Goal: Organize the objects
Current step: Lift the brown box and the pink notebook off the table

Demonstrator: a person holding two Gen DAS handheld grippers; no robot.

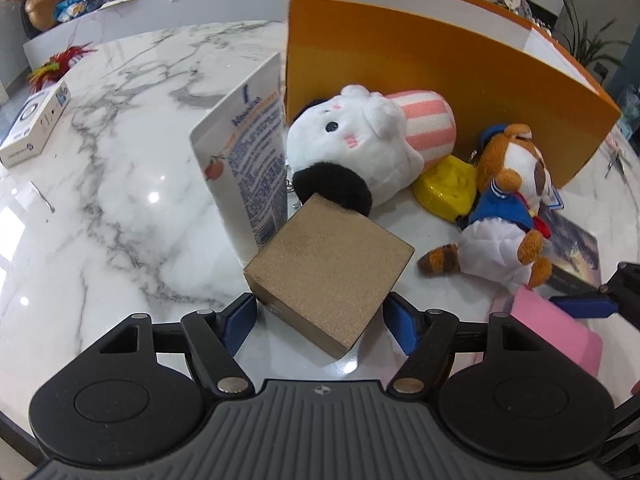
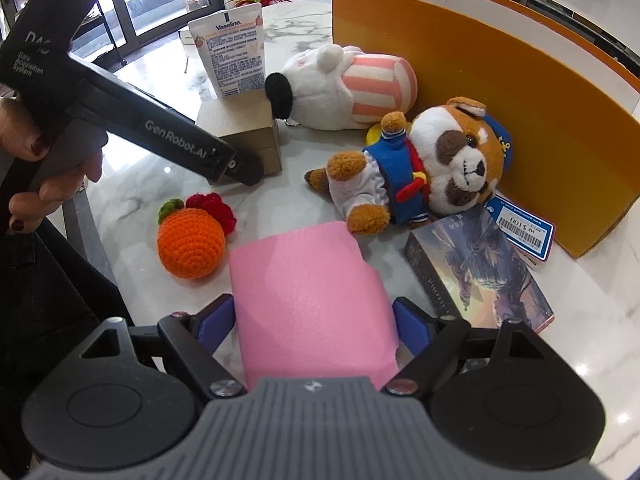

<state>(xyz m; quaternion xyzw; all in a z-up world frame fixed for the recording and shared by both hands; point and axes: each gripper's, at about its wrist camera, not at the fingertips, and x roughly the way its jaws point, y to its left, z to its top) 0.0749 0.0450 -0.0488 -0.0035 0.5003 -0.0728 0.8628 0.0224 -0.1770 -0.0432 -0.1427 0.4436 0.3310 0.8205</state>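
The left gripper points steeply down with its blue pads spread wide, neither pressing on anything. The right gripper tilts down likewise, jaws apart. A hand grasps the left gripper's handle.

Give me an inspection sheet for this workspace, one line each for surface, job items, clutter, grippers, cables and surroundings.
Surface: white marble table, glossy.
Job's things: brown box; pink foam block; white plush and red panda plush lying by the orange box; lotion tube upright; crochet orange; book; yellow toy.
Clutter: small white carton.
Grippers: left gripper open astride brown box; right gripper straddles pink foam, grip unclear.
Cables: nothing seen.
Surroundings: cluttered counter, potted plants.
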